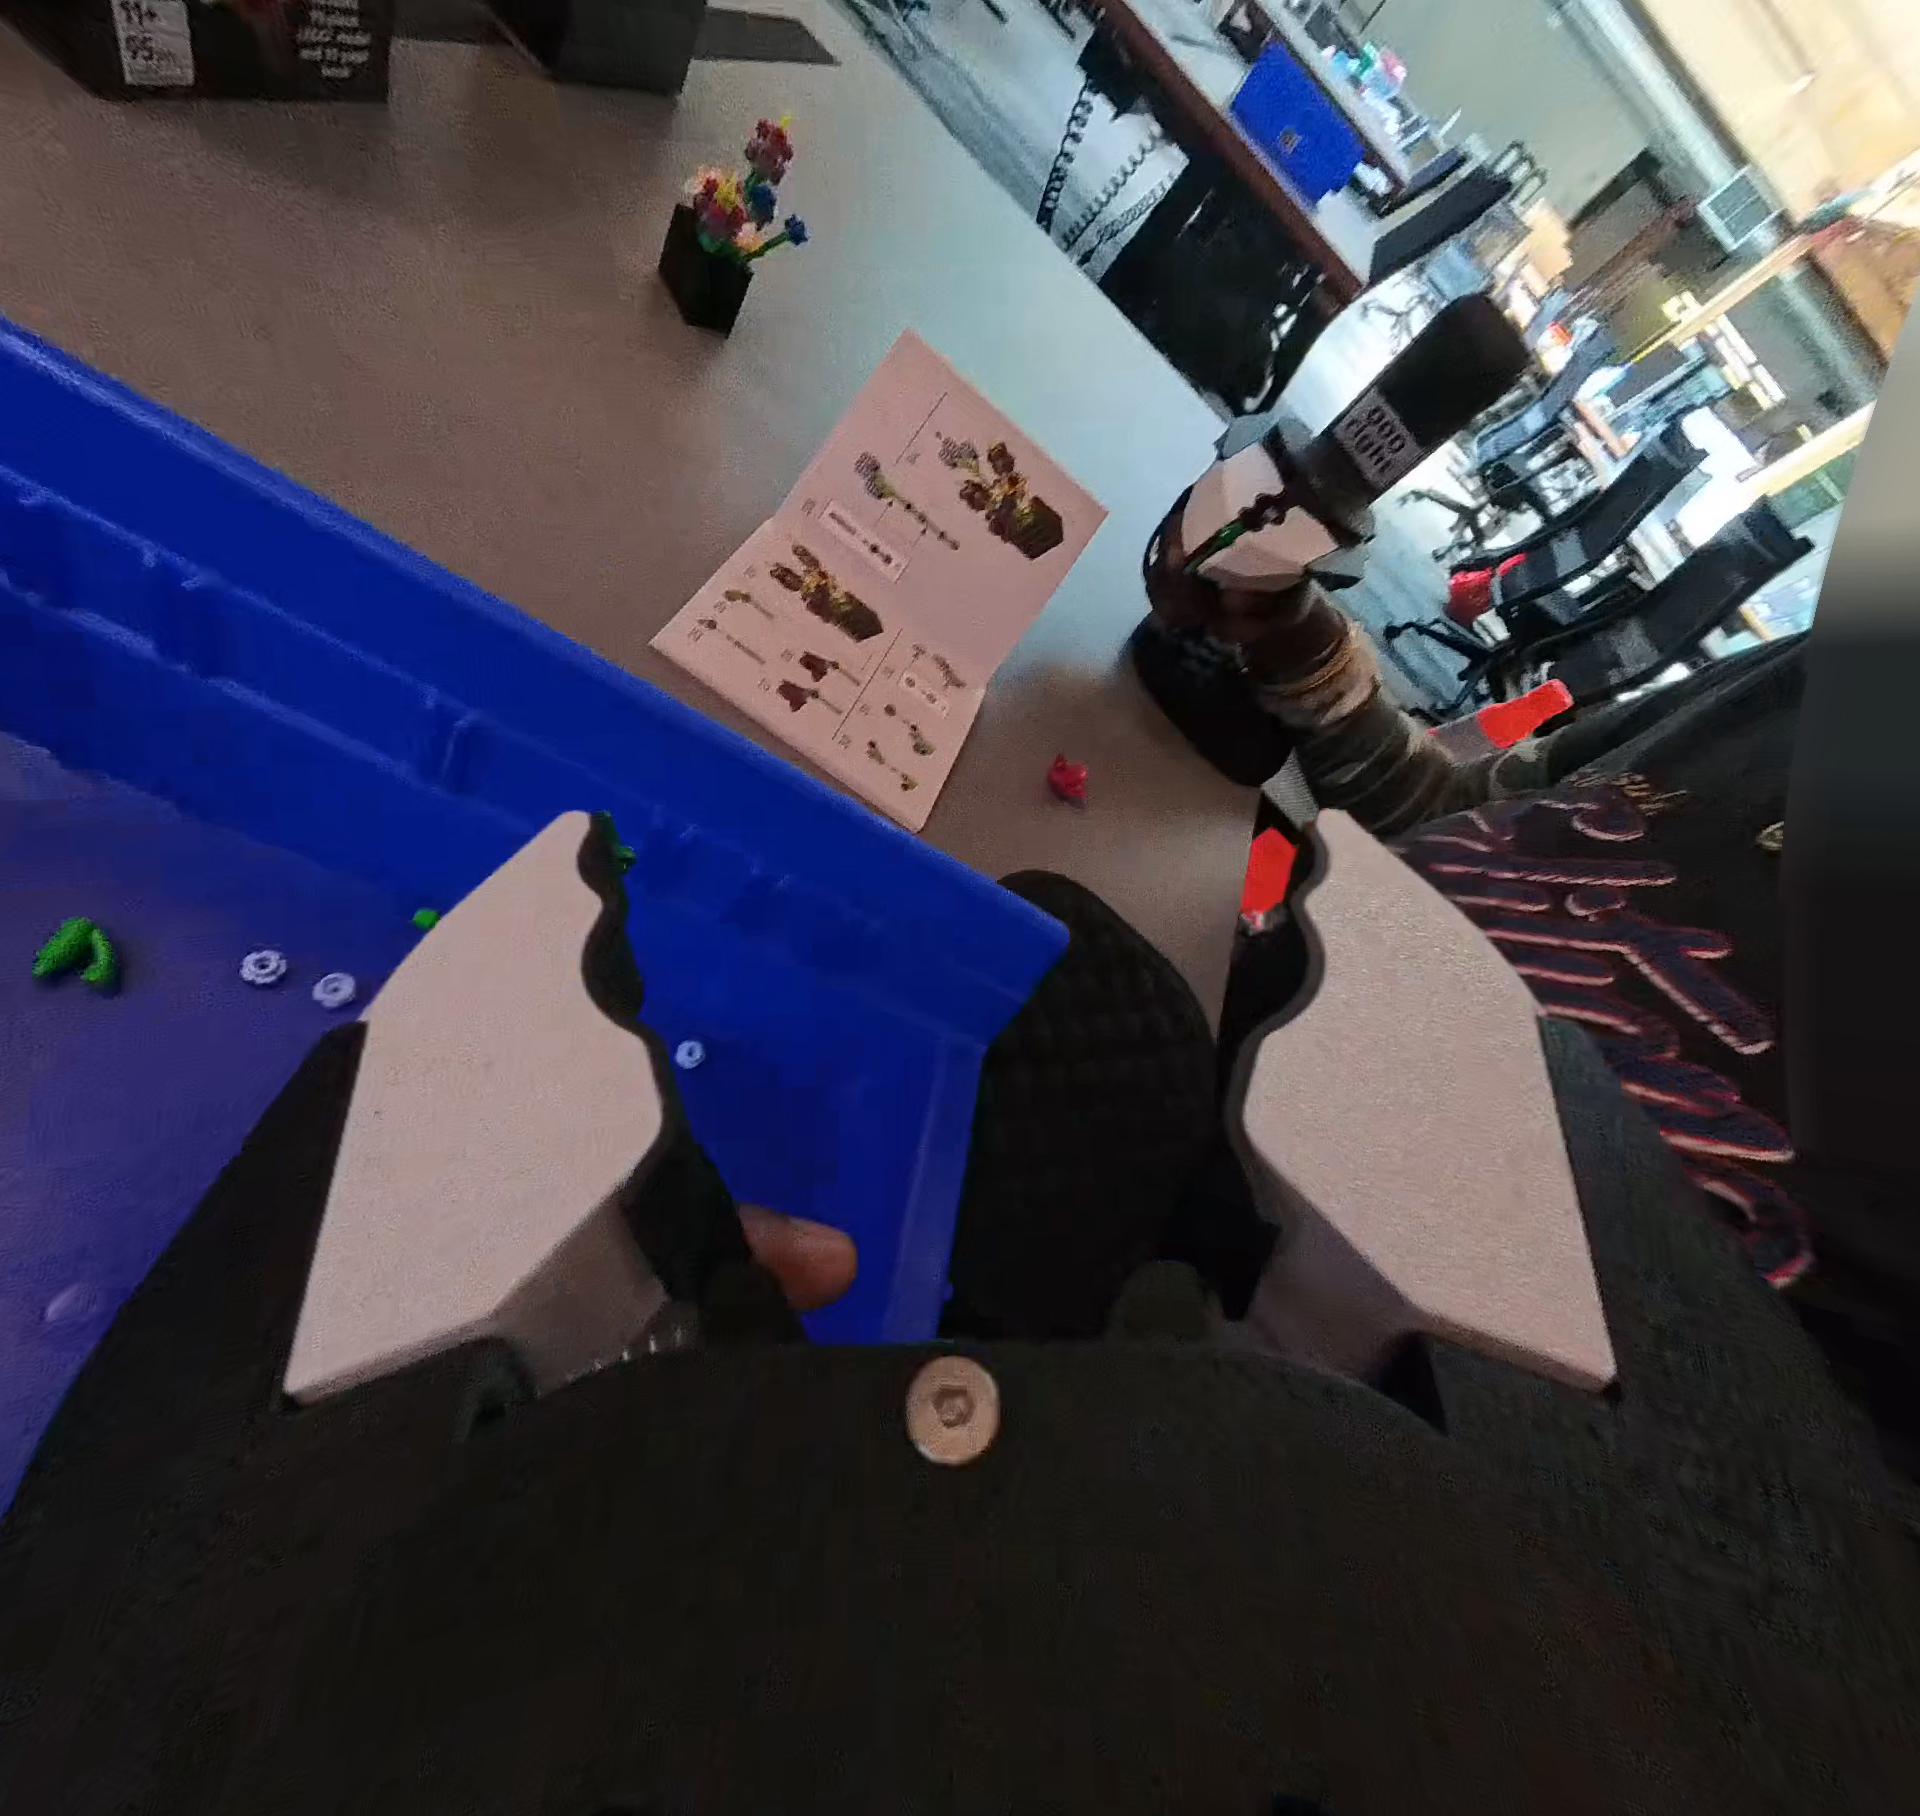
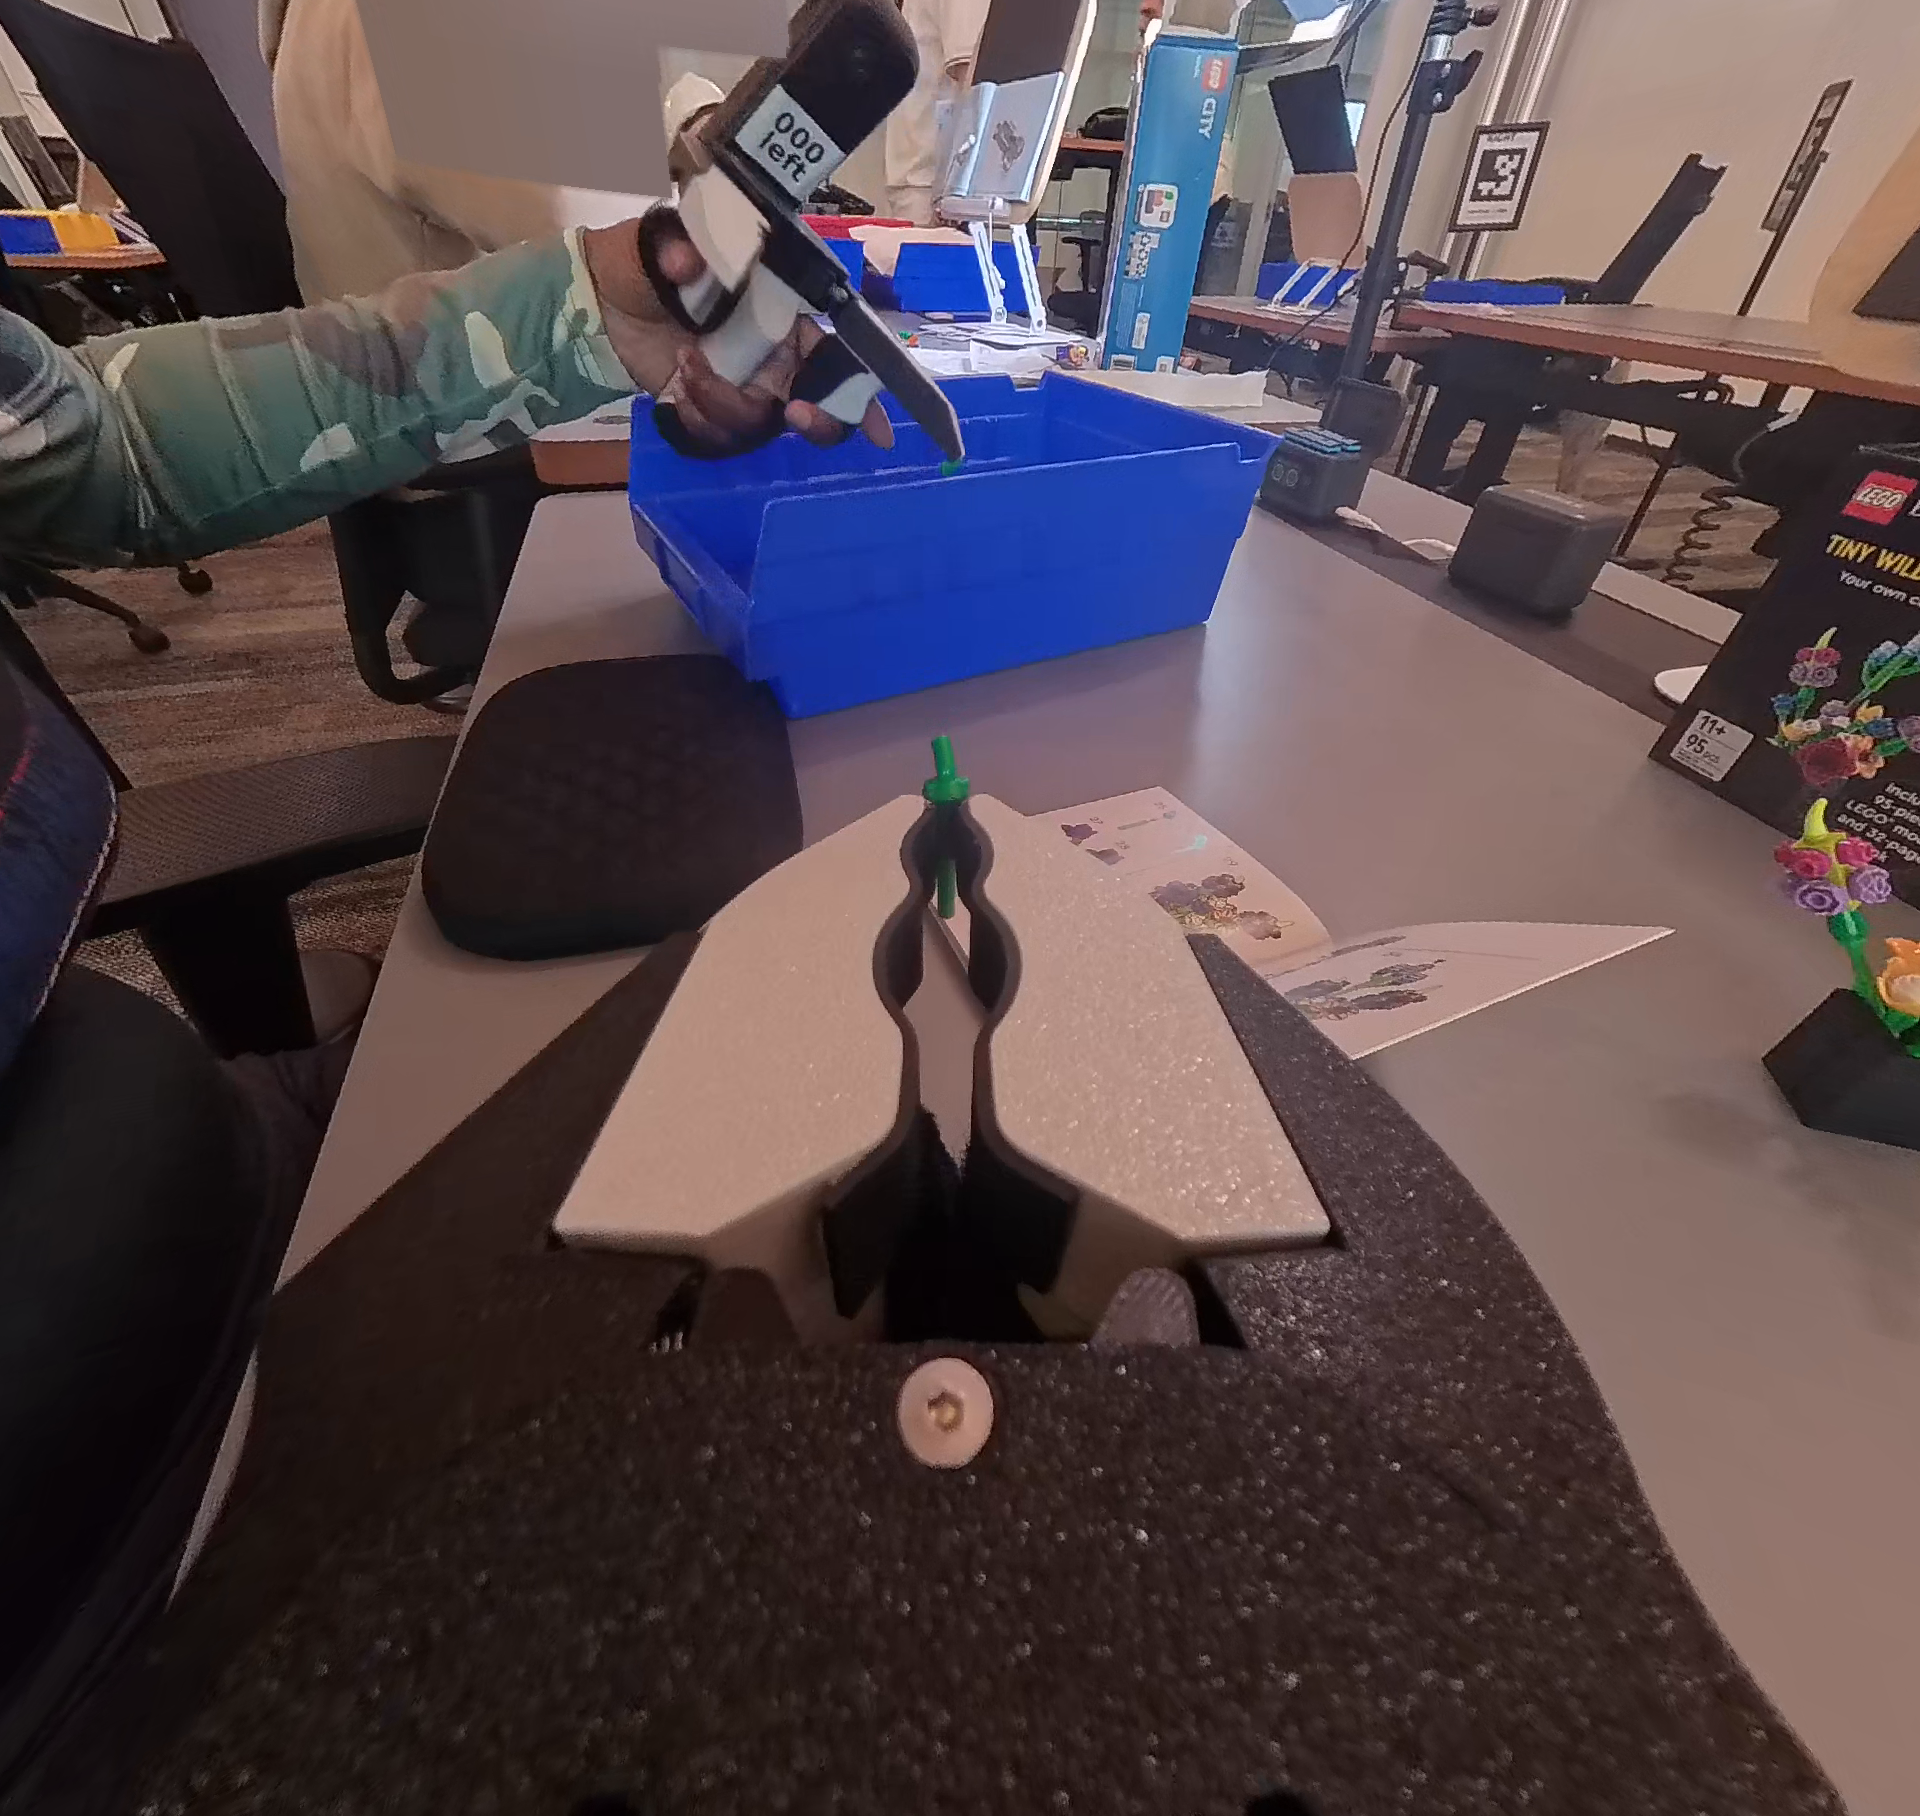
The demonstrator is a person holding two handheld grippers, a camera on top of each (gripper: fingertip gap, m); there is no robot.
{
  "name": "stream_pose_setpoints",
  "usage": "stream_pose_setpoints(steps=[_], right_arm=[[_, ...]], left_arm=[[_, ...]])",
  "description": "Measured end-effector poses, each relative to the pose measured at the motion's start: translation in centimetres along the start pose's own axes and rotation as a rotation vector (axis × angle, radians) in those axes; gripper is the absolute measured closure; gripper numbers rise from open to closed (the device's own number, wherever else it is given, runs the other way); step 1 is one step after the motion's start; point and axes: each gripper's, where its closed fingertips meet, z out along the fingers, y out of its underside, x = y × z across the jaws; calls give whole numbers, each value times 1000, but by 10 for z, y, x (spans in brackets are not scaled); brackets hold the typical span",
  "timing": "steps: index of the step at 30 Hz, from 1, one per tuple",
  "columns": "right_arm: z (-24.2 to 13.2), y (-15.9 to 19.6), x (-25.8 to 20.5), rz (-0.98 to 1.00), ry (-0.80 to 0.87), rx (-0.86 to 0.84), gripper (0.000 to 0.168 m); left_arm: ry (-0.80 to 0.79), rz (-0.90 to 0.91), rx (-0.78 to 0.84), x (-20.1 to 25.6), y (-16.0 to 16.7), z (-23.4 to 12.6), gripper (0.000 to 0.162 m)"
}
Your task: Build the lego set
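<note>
Grey table (image 2: pixel 1351 727), blue bin (image 2: pixel 935 571), booklet (image 1: pixel 883 571), office chairs (image 1: pixel 1662 561) behind.

Pale grey scalloped fingers (image 2: pixel 1132 1028), black textured gripper body, silver screw (image 2: pixel 943 1411), camouflage sleeve (image 2: pixel 312 405)

The moulded plastic parts bin (image 2: pixel 997 561) is saturated blue, and the flat table top (image 2: pixel 1351 727) under it is plain pale grey. The thin plastic stem piece (image 2: pixel 943 836) is bright green. The left gripper (image 1: pixel 951 857) and the right gripper (image 2: pixel 948 810) share off-white fingers on speckled black bodies. The folded paper instruction booklet (image 1: pixel 883 582) is white with small coloured drawings. The rounded fabric pad (image 2: pixel 613 800) is black, the long sleeve (image 2: pixel 312 416) mottled green camouflage
</note>
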Motion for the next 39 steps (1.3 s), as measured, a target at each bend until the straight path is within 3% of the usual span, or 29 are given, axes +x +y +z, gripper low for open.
stream_pose_setpoints(steps=[11, 23, 25, 27, 29, 31, 33, 39], right_arm=[[-1, 0, 0, 0, 4, 3, 166], [-1, 0, 0, 0, 0, 1, 165], [-1, 0, 0, 3, -1, 1, 166], [0, 0, -1, 5, -2, -1, 166], [0, 1, -1, 3, -2, -5, 165], [0, 2, -1, 3, -3, -9, 165], [1, 2, -1, 3, -4, -11, 165], [0, 1, -1, -2, 0, -9, 166]], left_arm=[[231, -90, 215, 28, -24, 7, 44], [1, -60, 91, -7, 10, 15, 45], [-124, 0, 69, -20, 9, 8, 60], [-373, 50, -27, -50, 17, -9, 104], [-617, 106, -204, -78, 34, -29, 127], [-782, 147, -382, -94, 50, -45, 136], [-838, 187, -515, -99, 60, -48, 140], [-742, 149, -680, -108, 76, -29, 142]])
